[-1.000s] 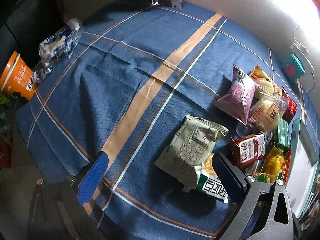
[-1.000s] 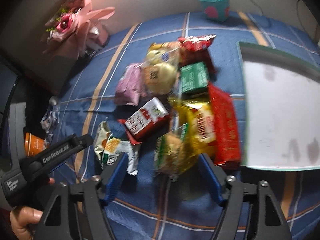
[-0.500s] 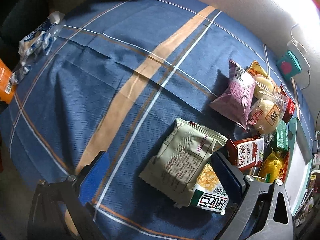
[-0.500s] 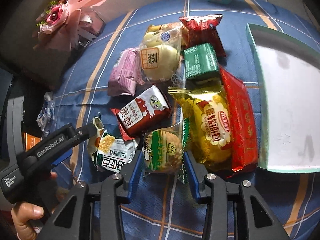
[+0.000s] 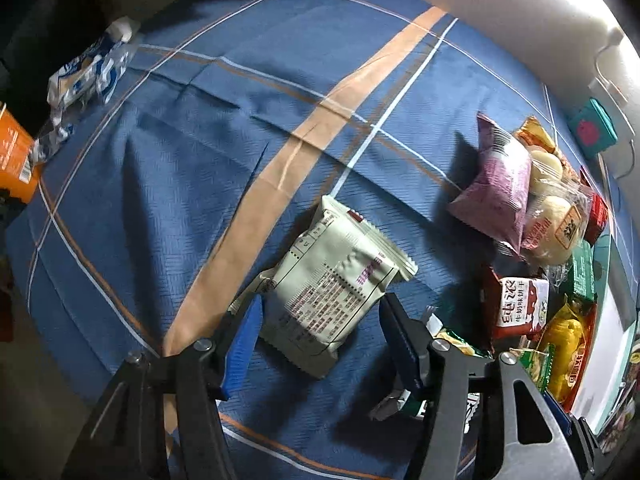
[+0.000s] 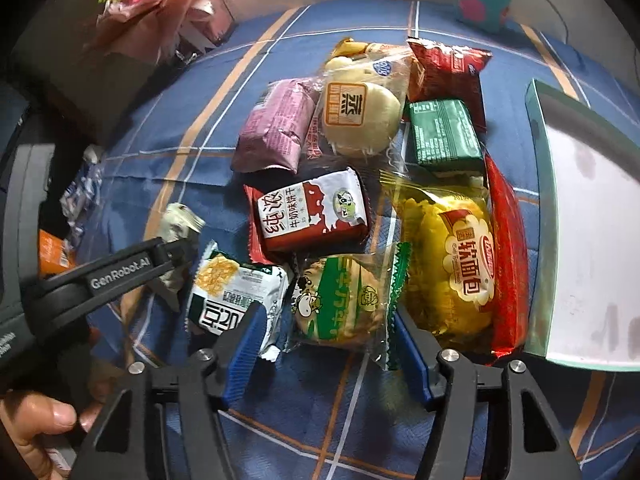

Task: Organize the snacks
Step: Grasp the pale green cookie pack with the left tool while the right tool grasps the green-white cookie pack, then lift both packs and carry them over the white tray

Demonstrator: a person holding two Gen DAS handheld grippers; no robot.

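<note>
Left claw (image 5: 320, 330) stands wide around the near end of a pale green snack packet (image 5: 334, 294) lying flat on the blue-clothed desk (image 5: 192, 168), apparently poised to grip it. Right claw (image 6: 326, 332) likewise brackets a clear green-printed biscuit bag (image 6: 340, 300), not clamped. Beyond lie heaped snacks beside a white tray (image 6: 584, 232), probably their destination.

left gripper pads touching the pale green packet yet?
Apart. The left wrist view shows blue cloth between each of the left gripper's pads and the pale green packet, a narrow strip at the left pad and a wider one at the right.
</note>
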